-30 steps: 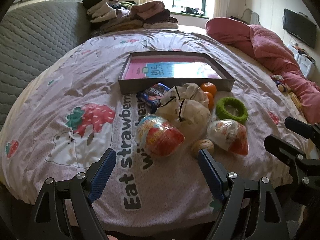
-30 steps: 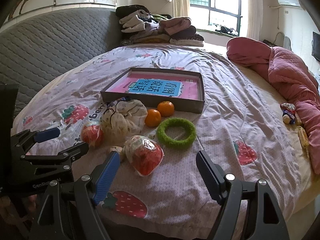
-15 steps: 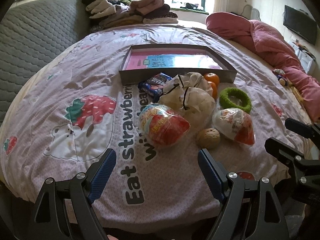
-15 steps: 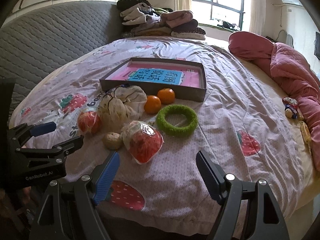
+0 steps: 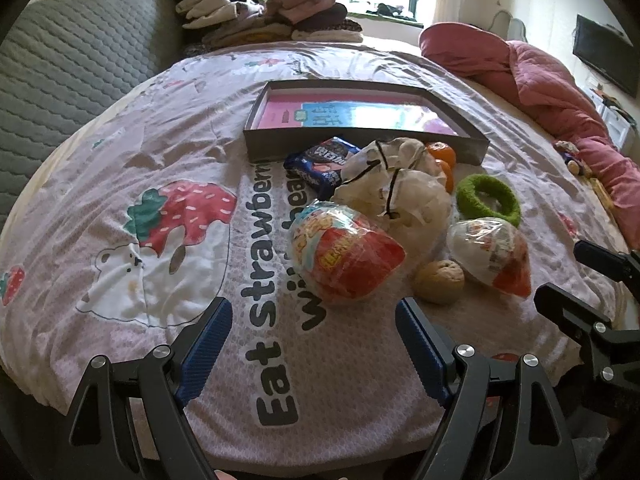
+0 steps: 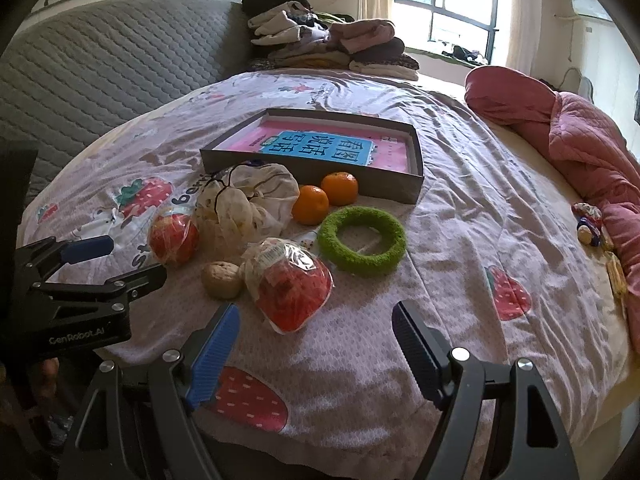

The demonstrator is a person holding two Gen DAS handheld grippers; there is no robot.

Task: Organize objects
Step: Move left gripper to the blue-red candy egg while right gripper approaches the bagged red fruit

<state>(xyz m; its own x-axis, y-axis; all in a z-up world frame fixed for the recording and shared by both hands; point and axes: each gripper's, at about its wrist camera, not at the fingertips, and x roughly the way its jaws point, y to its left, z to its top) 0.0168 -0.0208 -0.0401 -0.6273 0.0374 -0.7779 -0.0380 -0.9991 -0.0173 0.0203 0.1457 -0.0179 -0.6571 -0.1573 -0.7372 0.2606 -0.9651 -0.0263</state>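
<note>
A shallow grey box (image 5: 366,142) (image 6: 312,172) with a pink and blue book inside lies on the bed. In front of it sit a blue snack pack (image 5: 322,160), a white drawstring bag (image 5: 394,184) (image 6: 248,196), two oranges (image 6: 324,198), a green ring (image 5: 488,200) (image 6: 362,236), two wrapped red snack bags (image 5: 344,258) (image 6: 290,284), and a walnut (image 5: 439,277) (image 6: 222,276). My left gripper (image 5: 314,348) stands open just short of the near snack bag. My right gripper (image 6: 316,344) is open too, close in front of the other snack bag.
A strawberry-print sheet (image 5: 160,240) covers the bed. A grey quilted headboard (image 5: 68,64) runs along the left, folded clothes (image 5: 272,20) are piled at the back, and a pink quilt (image 6: 580,152) lies on the right with small toys (image 6: 588,224) beside it.
Both grippers have moved forward toward the pile, so the objects look larger and nearer. Both stay open. Nothing on the bed has shifted.
</note>
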